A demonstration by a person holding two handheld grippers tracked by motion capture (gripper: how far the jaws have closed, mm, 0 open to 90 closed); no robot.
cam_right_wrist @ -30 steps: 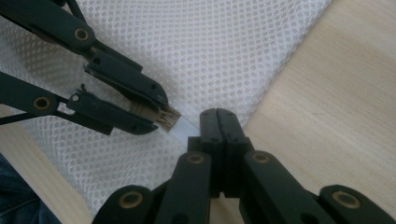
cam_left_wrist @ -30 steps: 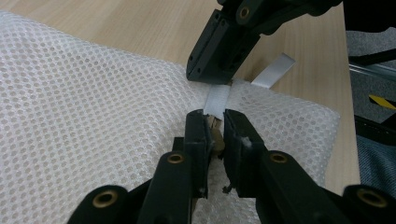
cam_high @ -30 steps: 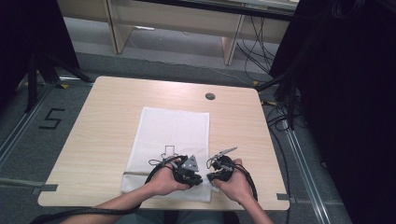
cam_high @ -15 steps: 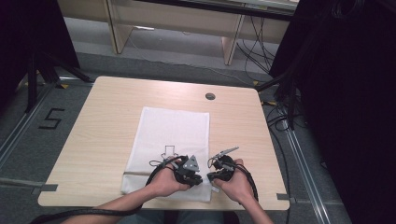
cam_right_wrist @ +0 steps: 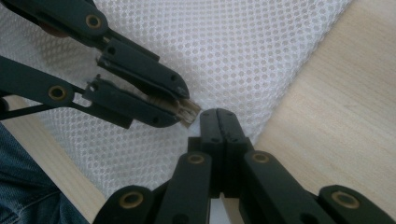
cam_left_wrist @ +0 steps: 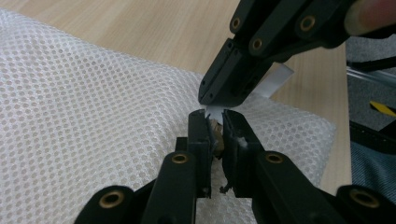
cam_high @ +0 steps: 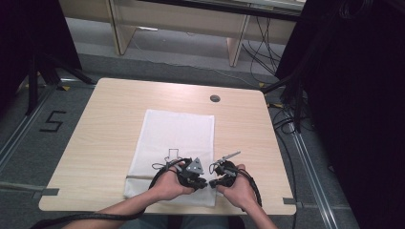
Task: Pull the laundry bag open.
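Note:
A white mesh bag (cam_high: 176, 133) lies flat on the wooden table (cam_high: 110, 124). Both grippers meet tip to tip at its near right corner. My left gripper (cam_left_wrist: 215, 116) (cam_high: 202, 183) is shut on a small beige piece (cam_left_wrist: 215, 135) at the bag's edge, also seen in the right gripper view (cam_right_wrist: 188, 110). My right gripper (cam_right_wrist: 218, 114) (cam_high: 215, 182) is shut on a thin white tab (cam_left_wrist: 276, 80) that sticks out behind its jaws. Those jaws have just closed a little tighter on the tab. The mesh (cam_left_wrist: 93, 121) spreads under both.
A round cable hole (cam_high: 215, 98) sits near the table's far edge. A black outline is printed on the bag (cam_high: 173, 153). Floor rails run on both sides, with a "5" marked on the floor (cam_high: 51, 121) at the left. Dark curtains and cables stand at the right.

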